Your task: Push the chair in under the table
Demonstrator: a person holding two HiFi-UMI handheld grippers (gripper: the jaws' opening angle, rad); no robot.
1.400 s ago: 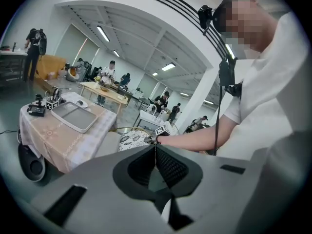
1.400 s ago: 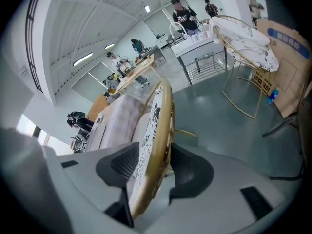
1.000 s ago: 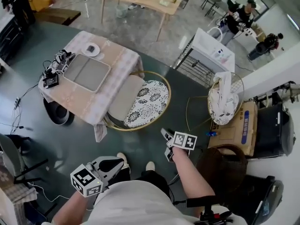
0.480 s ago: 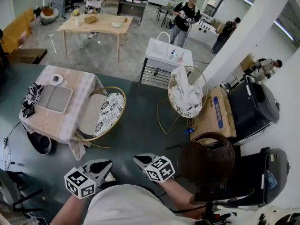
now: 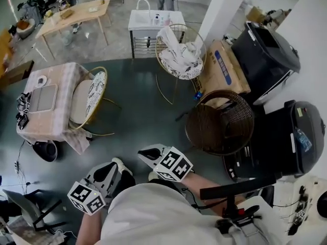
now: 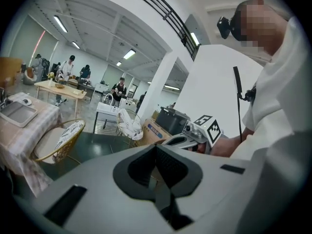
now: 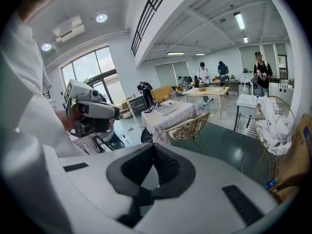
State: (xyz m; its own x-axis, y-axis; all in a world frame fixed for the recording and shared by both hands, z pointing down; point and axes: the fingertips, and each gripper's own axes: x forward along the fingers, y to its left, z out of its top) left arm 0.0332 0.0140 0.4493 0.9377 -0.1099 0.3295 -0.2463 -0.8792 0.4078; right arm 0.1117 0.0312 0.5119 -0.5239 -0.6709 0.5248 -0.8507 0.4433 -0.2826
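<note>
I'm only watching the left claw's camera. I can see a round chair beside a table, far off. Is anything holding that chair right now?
Observer: No. The head view shows both claws close to the person's body, the left claw and the right claw. They are across the green floor from the chair.
Operator: Is the other claw carrying something?
Observer: No. Its own camera shows its jaws together with nothing between them.
Operator: What's nearby that I can't see?
Observer: A brown wicker basket stands on the floor to the person's right, near the right claw.
</note>
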